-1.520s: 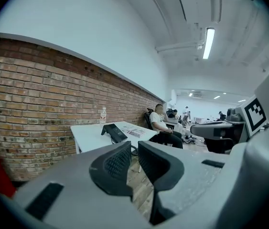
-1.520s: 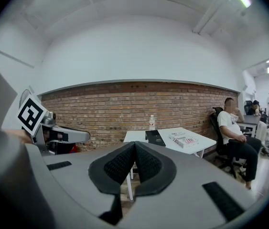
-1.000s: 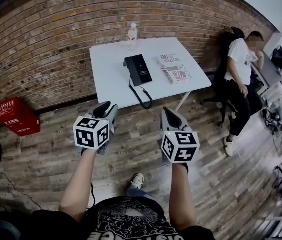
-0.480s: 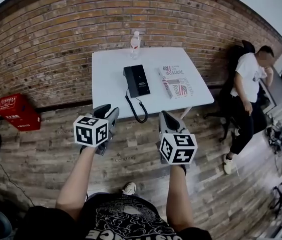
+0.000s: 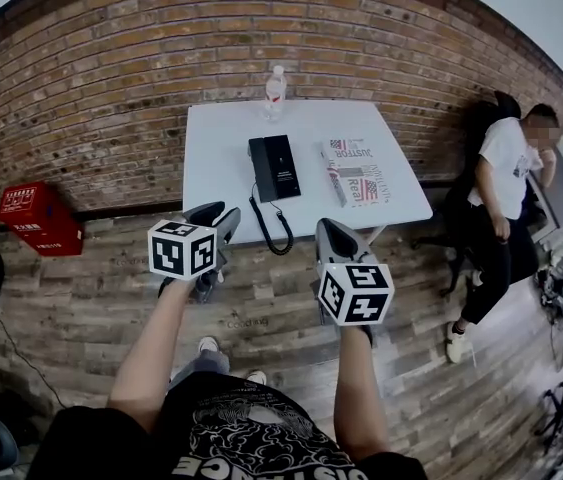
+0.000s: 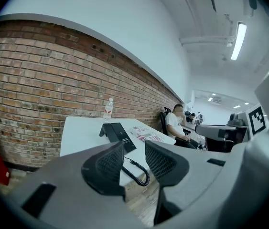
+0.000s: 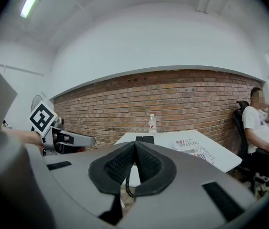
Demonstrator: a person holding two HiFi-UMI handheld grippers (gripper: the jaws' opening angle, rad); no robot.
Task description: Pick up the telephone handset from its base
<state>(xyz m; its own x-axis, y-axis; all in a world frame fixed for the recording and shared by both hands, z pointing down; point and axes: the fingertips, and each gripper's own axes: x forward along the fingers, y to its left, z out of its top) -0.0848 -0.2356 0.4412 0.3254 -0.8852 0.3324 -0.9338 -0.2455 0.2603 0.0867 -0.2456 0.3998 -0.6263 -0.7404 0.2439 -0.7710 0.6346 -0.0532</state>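
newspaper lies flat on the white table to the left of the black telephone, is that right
Not quite. In the head view the newspaper lies flat on the white table, but it is to the right of the black telephone, not the left.

Right claw (image 7: 135,148) jaws together, white table (image 7: 226,161), bottle (image 7: 152,123) and brick wall (image 7: 110,109) beyond.

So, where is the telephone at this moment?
In the head view the telephone lies near the middle of the white table, left of the newspaper, with the water bottle beyond it at the far edge.
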